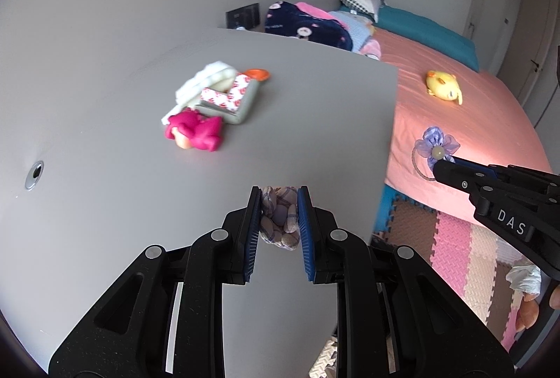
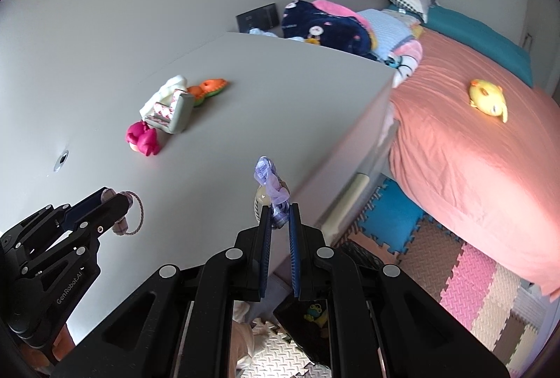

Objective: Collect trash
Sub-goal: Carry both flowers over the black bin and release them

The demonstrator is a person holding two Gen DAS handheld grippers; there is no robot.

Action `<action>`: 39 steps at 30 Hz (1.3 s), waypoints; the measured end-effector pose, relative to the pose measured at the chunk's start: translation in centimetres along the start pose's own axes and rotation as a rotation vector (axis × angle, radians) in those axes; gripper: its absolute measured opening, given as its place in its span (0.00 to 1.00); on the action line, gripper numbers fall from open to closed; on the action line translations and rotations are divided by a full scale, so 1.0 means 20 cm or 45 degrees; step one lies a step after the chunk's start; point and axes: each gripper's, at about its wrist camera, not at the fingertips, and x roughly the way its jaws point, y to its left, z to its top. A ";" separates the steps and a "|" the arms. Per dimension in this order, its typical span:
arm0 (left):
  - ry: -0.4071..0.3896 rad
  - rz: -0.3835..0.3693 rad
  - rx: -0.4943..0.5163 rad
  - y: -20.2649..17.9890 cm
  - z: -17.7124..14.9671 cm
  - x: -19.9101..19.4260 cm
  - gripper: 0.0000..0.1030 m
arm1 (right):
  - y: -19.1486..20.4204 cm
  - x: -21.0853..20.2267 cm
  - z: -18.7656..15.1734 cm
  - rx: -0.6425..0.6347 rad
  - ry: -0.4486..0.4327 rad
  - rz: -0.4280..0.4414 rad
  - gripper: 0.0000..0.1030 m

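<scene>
My left gripper (image 1: 279,194) is shut on a plaid fabric hair tie (image 1: 280,220), held above the near edge of the grey table (image 1: 105,203). In the right wrist view that gripper (image 2: 108,197) sits at the lower left, the plaid hair tie's (image 2: 120,227) cord loop hanging beside it. My right gripper (image 2: 279,208) is shut on a purple sheer flower hair tie (image 2: 269,182) with a pale bead. In the left wrist view the right gripper (image 1: 439,164) comes in from the right, the purple flower (image 1: 435,143) at its tip over the bed's edge.
Further back on the table lie a pink toy (image 1: 196,131), a small toy sofa (image 1: 227,98), white tissue (image 1: 206,80) and an orange toy (image 1: 257,74). A pink-sheeted bed (image 2: 472,150) with a yellow plush (image 2: 488,96) stands right. Foam mats (image 2: 455,273) cover the floor below.
</scene>
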 end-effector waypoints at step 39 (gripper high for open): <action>0.141 -0.418 0.411 -0.84 -0.16 0.03 0.20 | -0.72 -0.38 -0.39 0.362 -0.083 -0.217 0.11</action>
